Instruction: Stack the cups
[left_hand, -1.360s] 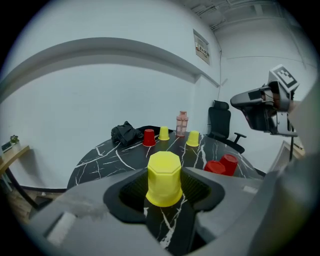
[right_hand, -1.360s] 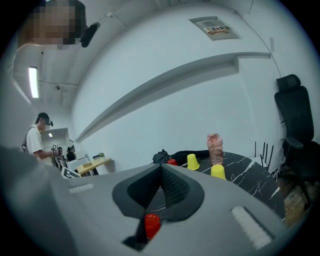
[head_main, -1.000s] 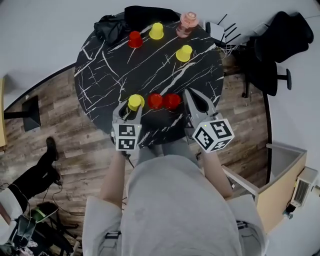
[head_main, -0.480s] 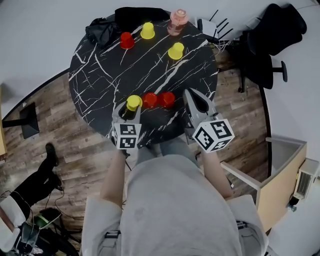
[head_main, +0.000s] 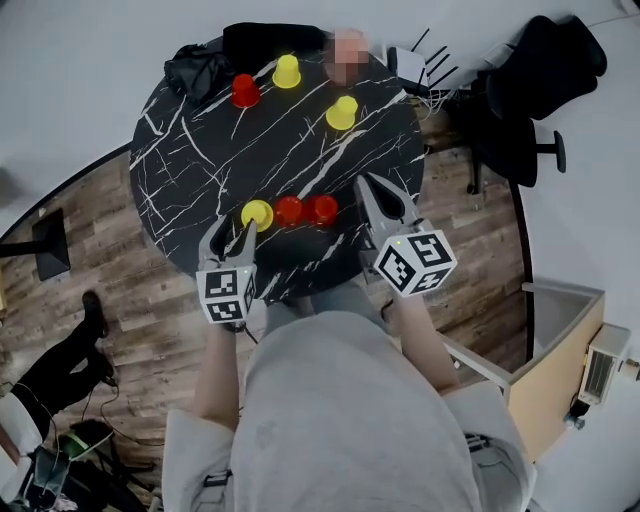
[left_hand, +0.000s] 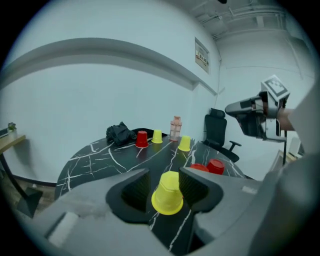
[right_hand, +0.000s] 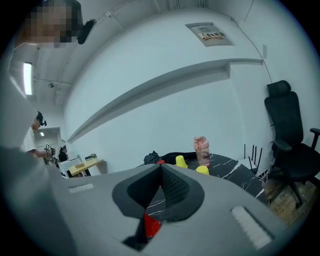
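Round black counter with white marble veins (head_main: 200, 150), sitting on a wood-plank floor. Left tongs (head_main: 235, 228) clamped on an upside-down yellow plastic cup (head_main: 257, 213) at the near edge, ribbed pads on either side of its narrow end. Been squeezing in on it just now. Looks a bit tipped, rim toward the camera in the left gripper view. Right next to it, two upside-down red plastic cups (head_main: 289, 210) side by side in a row. Right tongs (head_main: 368, 190) pressed fully together, nothing in them, just beside the outer red one. Way over on the far side: another red cup (head_main: 245, 90), a far yellow cup (head_main: 287, 71), a third yellow cup (head_main: 342, 113) closer in, a pink bottle (left_hand: 175, 127) and a crumpled black cloth (head_main: 200, 70). Black office chair (head_main: 520, 110) off past the counter.
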